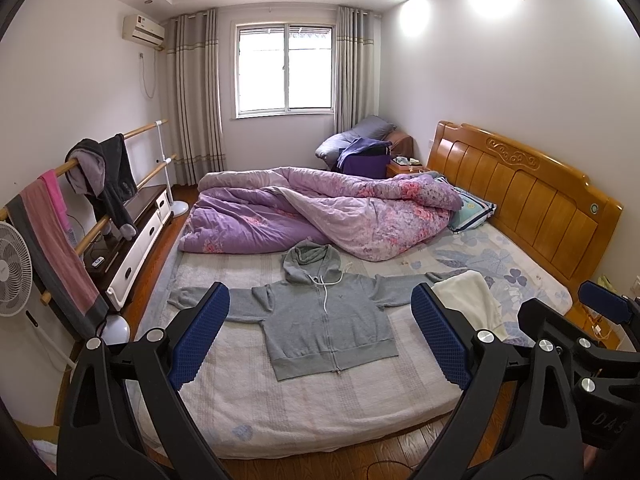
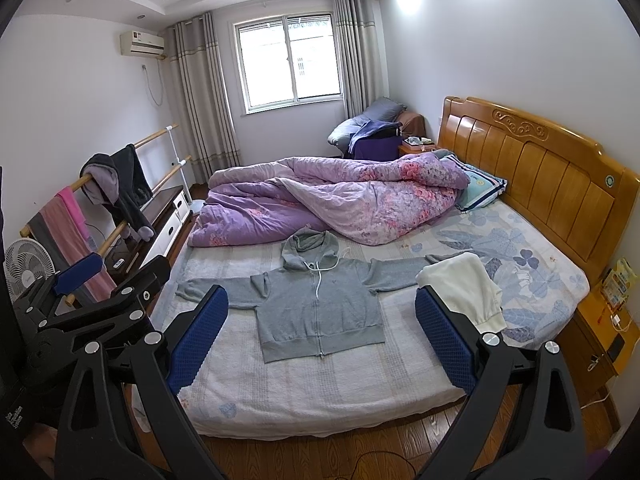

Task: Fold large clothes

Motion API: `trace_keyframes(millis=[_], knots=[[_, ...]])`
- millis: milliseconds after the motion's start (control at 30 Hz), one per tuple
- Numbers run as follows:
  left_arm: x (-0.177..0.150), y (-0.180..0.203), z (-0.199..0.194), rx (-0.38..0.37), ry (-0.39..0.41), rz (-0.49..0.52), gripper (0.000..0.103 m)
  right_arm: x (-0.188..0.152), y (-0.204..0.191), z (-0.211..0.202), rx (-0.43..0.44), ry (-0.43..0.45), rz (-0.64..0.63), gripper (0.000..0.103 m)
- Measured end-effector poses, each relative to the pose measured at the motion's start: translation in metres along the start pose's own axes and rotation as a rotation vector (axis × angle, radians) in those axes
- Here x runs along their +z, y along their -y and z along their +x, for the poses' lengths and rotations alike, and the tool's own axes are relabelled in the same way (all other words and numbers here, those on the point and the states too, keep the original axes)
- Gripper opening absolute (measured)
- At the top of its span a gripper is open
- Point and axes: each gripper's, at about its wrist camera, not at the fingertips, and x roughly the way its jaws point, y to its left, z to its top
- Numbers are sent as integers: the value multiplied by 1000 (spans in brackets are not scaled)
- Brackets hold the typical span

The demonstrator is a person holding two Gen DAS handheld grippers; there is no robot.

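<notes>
Lying flat on the bed (image 1: 304, 412) ahead of both grippers is one grey zip hoodie (image 1: 324, 320), front up, both sleeves stretched out sideways and its hood toward the heaped purple quilt (image 1: 320, 212) beyond. The left gripper (image 1: 320, 336) hangs above the near edge of the mattress with its two blue-padded fingers (image 1: 200, 336) spread wide and holding nothing; the hoodie's body shows between them. The right gripper (image 2: 320, 336) is likewise released and empty, its two fingers framing the same garment. One folded cream cloth (image 2: 464, 288) rests just past the right gripper's right finger, covering the end of one sleeve. One pillow (image 2: 480, 188) lies farther off by the wooden headboard (image 2: 536, 172).
</notes>
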Motion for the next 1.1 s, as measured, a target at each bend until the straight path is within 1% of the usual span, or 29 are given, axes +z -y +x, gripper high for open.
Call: trace_keyframes(millis=[367,433,700,800,833,867,900,1100], knots=[[1,1,0,1,-3,-1,93,-1,1,1,-1,-3,-3,91],[-5,3,7,0,-4,-1,93,-1,0,2,-2,-3,-3,91],[-2,4,10,-3,-7,-3,93,0,-1,2,-5,-5,-6,91],[-2,5,11,-4,-8,-2,93,-4,2,14,-10,-7,-5,91],[-3,6,12,-5,-8,-2,93,-6,5,17,-12,-9,-3,91],[-3,13,29,-10,-9,-1,93,-7,6,18,-13,-10,-3,91],[-4,14,33,-11,-9,-1,93,-6,6,18,-16,-9,-3,91],[-7,13,36,-16,-12,-2,93,-7,4,19,-24,-14,-3,91]])
